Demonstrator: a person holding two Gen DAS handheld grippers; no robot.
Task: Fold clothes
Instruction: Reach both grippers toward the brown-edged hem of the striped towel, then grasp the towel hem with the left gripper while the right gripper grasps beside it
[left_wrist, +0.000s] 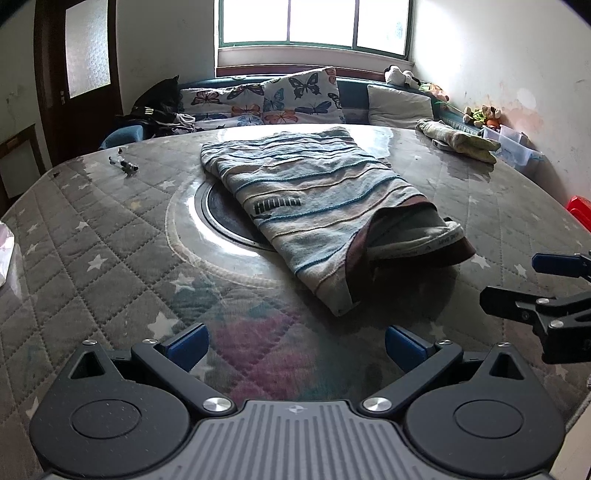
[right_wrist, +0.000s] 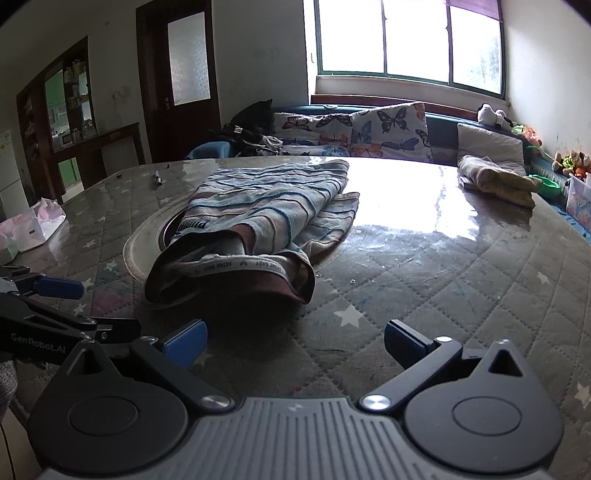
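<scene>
Centrally on the tabletop (left_wrist: 110, 229), lying folded: striped shorts (left_wrist: 310, 206), pale blue and beige with thin dark lines, a dark logo printed on the near upper layer. Draped partly over a round dark inset (left_wrist: 221, 218) sunk into the tabletop. Waistband end turned toward the cameras, gaping a little, with a white inner band bearing small lettering and a brown hem beneath. From the right wrist view, same shorts (right_wrist: 269, 206) seen folded lengthwise, one layer stacked on another, the lower layer sticking out to the right.

Left hand-held gripper (left_wrist: 295, 345) low over the near edge of the tabletop, blue-padded fingers (left_wrist: 188, 345) spread wide, released, grasping nothing, well short of the shorts. Right hand-held gripper (right_wrist: 295, 343) likewise released, blue pads far apart, nothing between them, hovering just in front of the waistband without touching. Each gripper visible at the edge of the other's view: right hand-held gripper (left_wrist: 546, 280) at the far right, left hand-held gripper (right_wrist: 74, 306) at the far left, both spread.

Farther back on the right, near the tabletop's edge, a folded yellowish garment (left_wrist: 458, 142). At the far left, a small dark pen-like object (left_wrist: 123, 164); exact kind too small to tell. Beyond the tabletop, butterfly-print cushions (left_wrist: 295, 96) on a bench under a bright window (left_wrist: 314, 22), soft toys (left_wrist: 480, 114) along the right wall, a dark wooden door (left_wrist: 77, 74) to the left.
</scene>
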